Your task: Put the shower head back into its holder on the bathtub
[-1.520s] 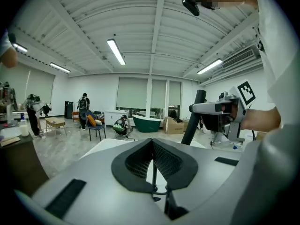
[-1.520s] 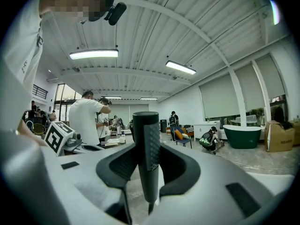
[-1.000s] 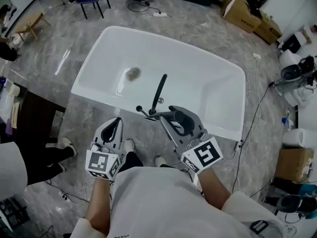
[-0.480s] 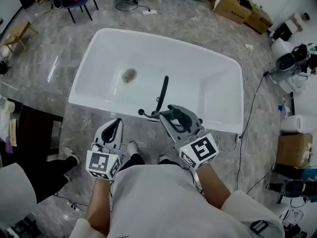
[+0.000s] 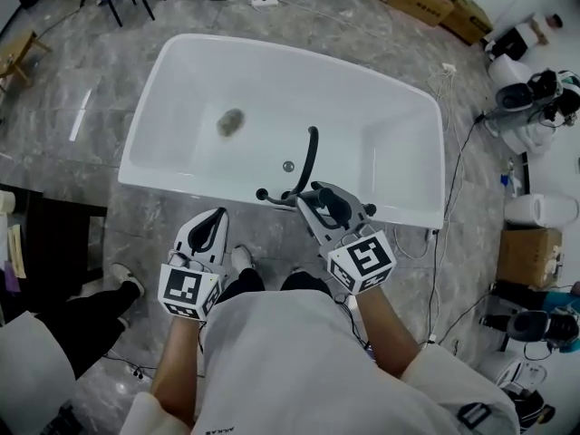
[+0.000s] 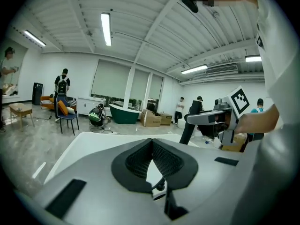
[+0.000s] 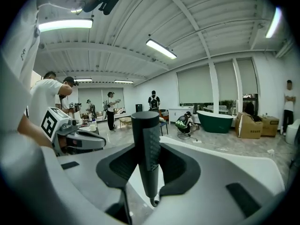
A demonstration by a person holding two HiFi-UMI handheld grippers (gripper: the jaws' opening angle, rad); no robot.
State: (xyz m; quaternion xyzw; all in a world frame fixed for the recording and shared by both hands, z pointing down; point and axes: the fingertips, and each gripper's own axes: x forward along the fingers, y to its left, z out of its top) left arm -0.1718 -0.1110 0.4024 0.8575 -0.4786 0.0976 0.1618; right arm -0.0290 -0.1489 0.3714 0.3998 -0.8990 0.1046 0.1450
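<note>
Since a second ago the right tool has dropped and closed in on the near rim of the bathtub, carrying the shower head with it. The left tool has sunk a little too.

Right tool: pads clamped on the shower head's lower shaft, jaws held well apart by it. In the right gripper view the long axis stands upright across the jaws, with the blunt top end above the pads and the tapered tail just below them. From the head view the top end leans away from the tool, out over the tub.

Left tool: jaws together, nothing between them. It sits back from the rim and is the farther of the two.

Key relation: a dark fitting on the rim, probably the holder, sits just left of the right tool's tip and below the shaft. The next move looks like a short shift left, then tail-first down. I can't make out the socket opening.

Materials: the shower head is a slim matte-black cylinder with a fine dotted panel on one face. The tub is glossy white and smooth. The pads are black and knurled.
</note>
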